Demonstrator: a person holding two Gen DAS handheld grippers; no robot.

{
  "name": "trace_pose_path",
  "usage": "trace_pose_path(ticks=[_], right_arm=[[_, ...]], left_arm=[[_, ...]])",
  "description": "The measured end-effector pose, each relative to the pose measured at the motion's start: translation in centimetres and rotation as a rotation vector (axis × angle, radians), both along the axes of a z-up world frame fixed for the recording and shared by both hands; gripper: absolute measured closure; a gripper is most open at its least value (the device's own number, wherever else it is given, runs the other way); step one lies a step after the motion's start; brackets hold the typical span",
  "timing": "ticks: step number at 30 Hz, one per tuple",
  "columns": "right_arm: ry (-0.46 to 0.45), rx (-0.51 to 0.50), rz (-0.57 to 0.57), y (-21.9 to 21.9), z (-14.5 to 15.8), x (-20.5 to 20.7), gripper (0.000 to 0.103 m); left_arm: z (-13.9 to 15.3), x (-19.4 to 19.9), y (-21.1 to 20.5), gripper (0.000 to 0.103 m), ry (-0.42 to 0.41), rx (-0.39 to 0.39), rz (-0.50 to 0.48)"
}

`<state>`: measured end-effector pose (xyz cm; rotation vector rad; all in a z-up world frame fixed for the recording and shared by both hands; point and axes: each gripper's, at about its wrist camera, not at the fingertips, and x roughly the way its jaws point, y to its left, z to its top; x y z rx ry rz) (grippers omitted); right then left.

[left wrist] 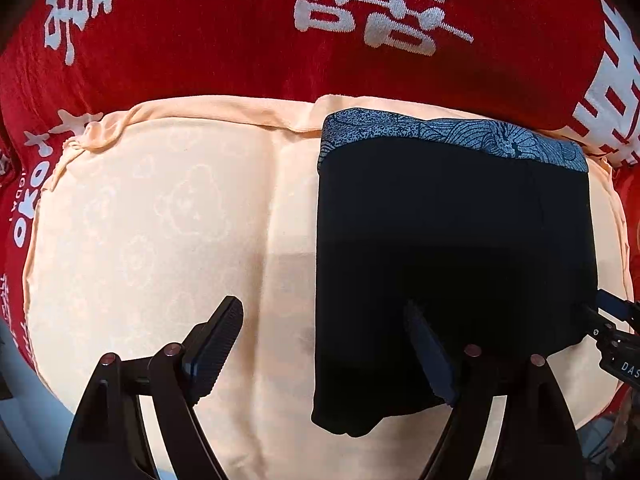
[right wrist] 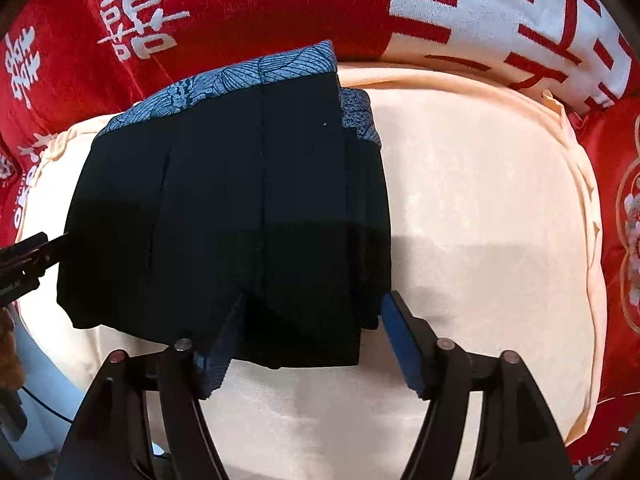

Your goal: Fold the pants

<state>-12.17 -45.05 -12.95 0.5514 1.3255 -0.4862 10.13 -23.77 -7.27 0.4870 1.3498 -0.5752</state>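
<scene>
1. Fingers of the left hand-held gripper stand apart with nothing pressed between them; they straddle the near left edge of the folded pants, one finger over bare cushion, the other over dark cloth.
2. Fingers of the right hand-held gripper likewise stand apart, flanking the near right corner of the pants without pinching it; the cloth lies loose between them.
3. Both tools sit at the near hem, one at each side, so neither is clearly nearer.
4. Pants lie folded into a compact dark block on the peach cushion; the long axis runs away from both tools.
5. Patterned blue waistband forms the far end.
6. Red blanket with white characters lies beyond.
7. Judgement: any further fold would carry the hem toward the waistband.
</scene>
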Motion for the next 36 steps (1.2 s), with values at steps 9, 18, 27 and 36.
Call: trace_pose_path(ticks=[9, 18, 27, 36], right_arm=[[0.007, 0.011, -0.010, -0.3, -0.6, -0.2, 0.023], [0.006, 0.035, -0.022, -0.8, -2.0, 0.6, 0.016], [-0.008, 0.063, -0.035, -1.3, -2.4, 0.3, 0.016], [-0.054, 0.025, -0.034, -2.5, -0.2, -0.5, 0.016]], left_arm=[[-0.7, 0.2, -0.3, 0.020, 0.011, 0.010, -0.008], [-1.2, 0.4, -0.6, 0.020, 0.023, 0.019, -0.024], [-1.9, 1.1, -0.4, 0.004, 0.019, 0.025, -0.019], [-0.2, 3.7, 0.1, 0.004, -0.015, -0.007, 0.037]])
